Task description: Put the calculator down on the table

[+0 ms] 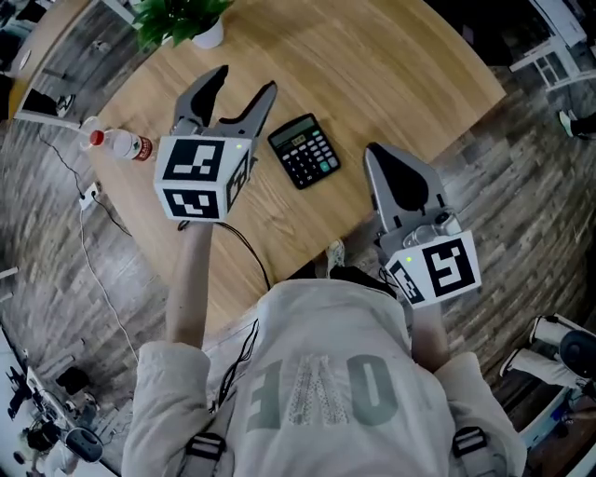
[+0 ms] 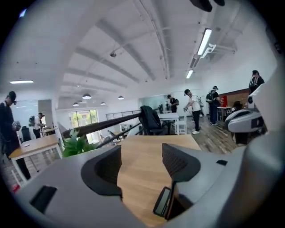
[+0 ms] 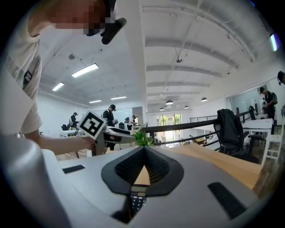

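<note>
The black calculator (image 1: 304, 150) lies flat on the round wooden table (image 1: 391, 65), with nothing gripping it. My left gripper (image 1: 244, 82) hovers above the table just left of it, jaws wide open and empty. In the left gripper view the open left gripper (image 2: 142, 162) frames bare tabletop, and the calculator's edge (image 2: 162, 201) shows low under the right finger. My right gripper (image 1: 374, 154) is held to the calculator's right near the table edge, jaws shut with nothing in them. The right gripper view shows its closed right gripper (image 3: 143, 151) with the calculator (image 3: 137, 200) below.
A plastic bottle (image 1: 116, 144) lies at the table's left edge and a potted plant (image 1: 186, 23) stands at the far side. A black cable (image 1: 247, 247) crosses the near part of the table. Beyond the table are a chair (image 2: 151, 120) draped with a jacket, desks and several people.
</note>
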A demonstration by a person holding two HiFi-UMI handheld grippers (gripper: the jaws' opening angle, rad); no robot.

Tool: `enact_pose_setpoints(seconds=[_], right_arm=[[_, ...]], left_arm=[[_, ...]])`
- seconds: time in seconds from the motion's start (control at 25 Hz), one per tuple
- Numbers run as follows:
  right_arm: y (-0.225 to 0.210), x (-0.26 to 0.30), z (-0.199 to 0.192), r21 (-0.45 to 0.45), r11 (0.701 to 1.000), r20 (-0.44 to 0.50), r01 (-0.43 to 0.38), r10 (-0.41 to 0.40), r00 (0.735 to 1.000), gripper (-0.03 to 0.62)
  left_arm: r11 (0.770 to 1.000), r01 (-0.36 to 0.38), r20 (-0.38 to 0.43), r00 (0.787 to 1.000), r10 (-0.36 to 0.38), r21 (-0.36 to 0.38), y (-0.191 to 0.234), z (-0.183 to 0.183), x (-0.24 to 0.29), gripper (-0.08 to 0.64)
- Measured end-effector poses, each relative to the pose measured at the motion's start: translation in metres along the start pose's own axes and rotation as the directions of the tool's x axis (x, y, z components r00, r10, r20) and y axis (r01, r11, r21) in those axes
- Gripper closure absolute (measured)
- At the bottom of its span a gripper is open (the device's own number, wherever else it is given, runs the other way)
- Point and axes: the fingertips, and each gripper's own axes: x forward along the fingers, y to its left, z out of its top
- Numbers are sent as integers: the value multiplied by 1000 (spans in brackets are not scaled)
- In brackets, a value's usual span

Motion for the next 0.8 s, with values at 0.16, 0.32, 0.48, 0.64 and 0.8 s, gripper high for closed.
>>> enact_pose_setpoints(seconds=[0.16, 0.32, 0.48, 0.64, 0.8], right_arm=[[-3, -9, 28, -53, 998, 73, 23, -19, 997, 574], [-1, -21, 55, -93, 995, 151, 41, -26, 988, 574], [4, -35, 78, -97, 994, 230, 52, -28, 973, 574], [9, -46, 93, -106, 992, 284, 74, -41, 958, 574], [9, -52, 95, -98, 991, 301, 95, -62, 951, 574]], left_arm=[[990, -140, 150, 979, 137, 7, 0, 45, -50, 270], [964, -264, 289, 925, 246, 25, -7, 83, -96, 371], [928, -373, 385, 858, 341, 9, -19, 108, -136, 467], [891, -452, 423, 802, 422, -34, -28, 112, -169, 551], [881, -469, 420, 787, 451, -68, -40, 106, -185, 551]])
